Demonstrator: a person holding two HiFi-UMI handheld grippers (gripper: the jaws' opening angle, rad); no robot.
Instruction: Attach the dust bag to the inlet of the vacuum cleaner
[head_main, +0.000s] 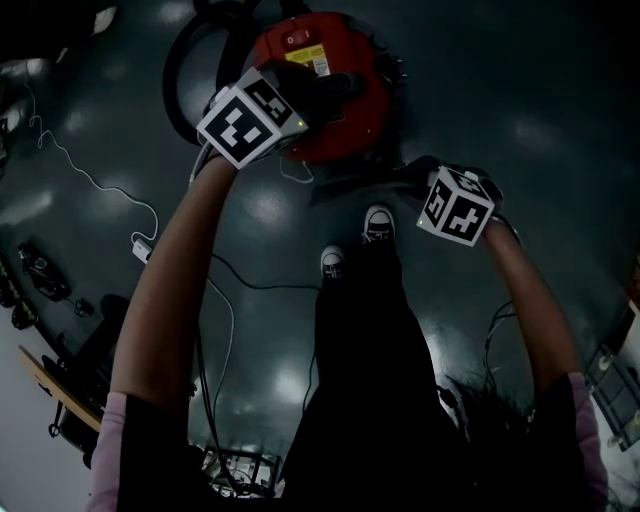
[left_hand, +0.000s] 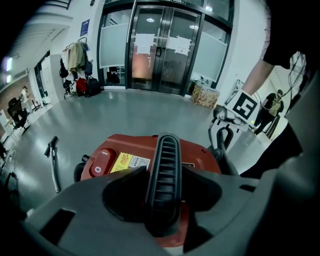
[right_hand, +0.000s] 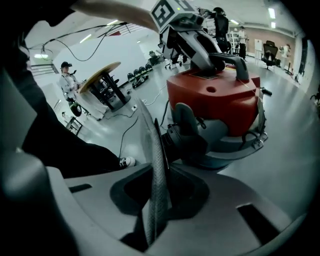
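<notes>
Black ribbed plastic fills the gap in my left gripper (left_hand: 163, 175). Its fingers (left_hand: 122, 192) are clamped on the carry handle (left_hand: 165, 147) on top of the red vacuum cleaner (left_hand: 200, 160), one pad on each side. Beside the handle sit a red rocker switch (left_hand: 100, 162) and a yellow label (left_hand: 131, 162). In the head view that gripper sits right on the machine's top.

My right gripper (right_hand: 159, 175) has its fingers (right_hand: 127, 192) pinched together on the dust bag (right_hand: 154, 145). I see the bag edge-on, as a thin grey textured sheet running up from the pads toward the machine. Its far edge lies just beside a dark round fitting (right_hand: 175, 142) low on the grey lower shell (right_hand: 225, 142); I cannot tell whether they touch. So the bag is at the side of the vacuum cleaner, near the shoes (head_main: 378, 225) of the person carrying the rig.

Further out, a black hose (head_main: 185, 85) curls round the back of the machine. A white cable (head_main: 100, 185) trails over the glossy grey floor (head_main: 520, 120), and a metal tube (left_hand: 52, 167) lies on the floor to the machine's left. Beyond are glass doors (left_hand: 165, 50) and coats on a rack (left_hand: 75, 57). The right gripper view shows a round wooden desk (right_hand: 100, 75) with a person (right_hand: 66, 82) standing beside it.
</notes>
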